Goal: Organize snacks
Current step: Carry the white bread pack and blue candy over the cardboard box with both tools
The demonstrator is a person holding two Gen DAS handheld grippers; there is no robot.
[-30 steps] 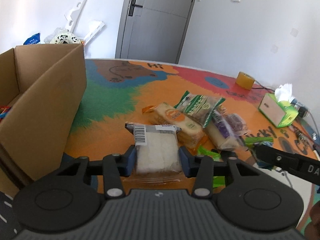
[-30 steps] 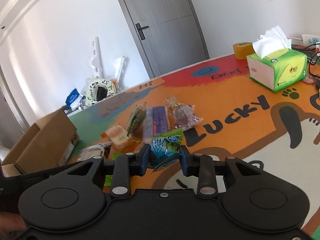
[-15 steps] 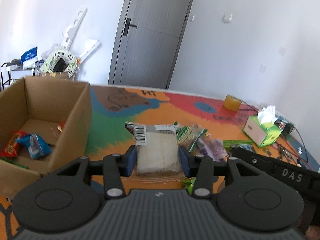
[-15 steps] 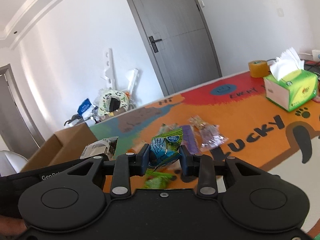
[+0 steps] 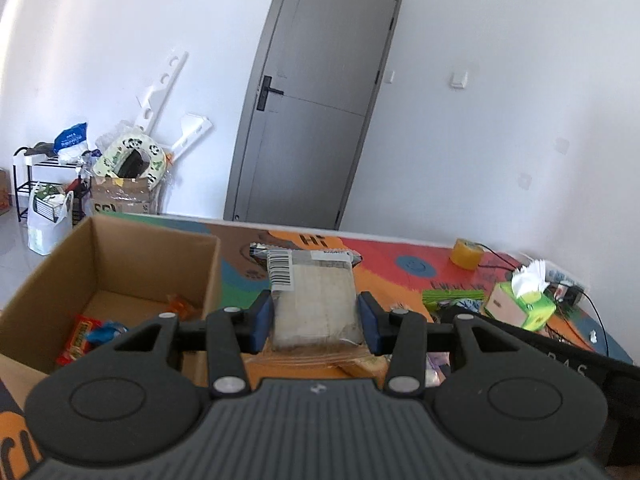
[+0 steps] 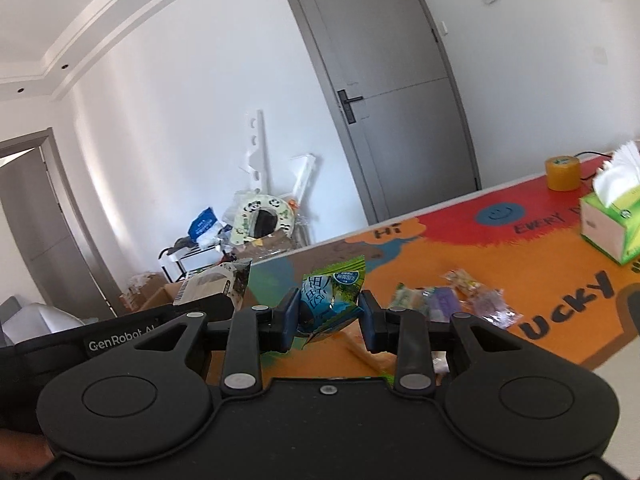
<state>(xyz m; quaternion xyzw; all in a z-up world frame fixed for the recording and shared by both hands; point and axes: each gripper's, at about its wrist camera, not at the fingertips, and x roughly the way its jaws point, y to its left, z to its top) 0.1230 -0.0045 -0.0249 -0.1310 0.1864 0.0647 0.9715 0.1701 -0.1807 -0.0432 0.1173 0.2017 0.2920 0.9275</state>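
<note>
The left gripper (image 5: pixel 316 316) jaws clamp the soft, squashable wrapped sandwich (image 5: pixel 314 300) across its middle, while the right gripper (image 6: pixel 329 316) jaws pinch a light, crinkly, likely slippery green snack packet (image 6: pixel 330 300) near its lower half

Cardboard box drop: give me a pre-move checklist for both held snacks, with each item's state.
1. Left gripper clamped on the clear-wrapped sandwich pack: ok, both pads press its sides.
2. Right gripper clamped on the green and blue snack packet: ok, pinched between the pads.
3. Cardboard box open at the top: ok.
4. Room left inside the box: ok, a red packet and a few others lie on the floor, bare cardboard shows beside them.
5. Sandwich pack over the opening: not ok, it sits right of the box wall.
6. Grippers clear of each other: cannot tell, they are side by side.
</note>
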